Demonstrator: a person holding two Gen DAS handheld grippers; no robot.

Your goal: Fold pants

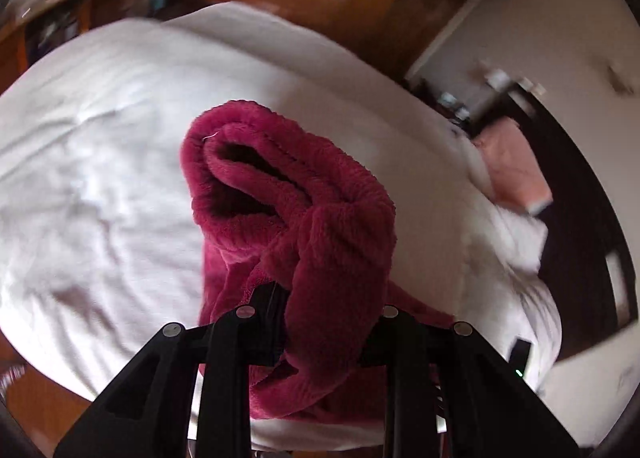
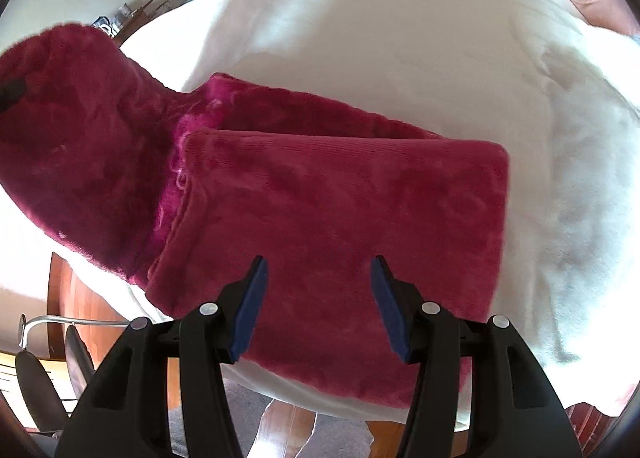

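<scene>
Where pinched, plush crimson pants bunch thickly

The left hand-held gripper points steeply down, its black arms reaching in from 6 o'clock. Its jaws are pinched together on a bunched fold of the pants, which hides the pads. The right hand-held gripper also tilts down from 6 o'clock. Its blue pads stand apart, gripping nothing, above the cloth.
</scene>
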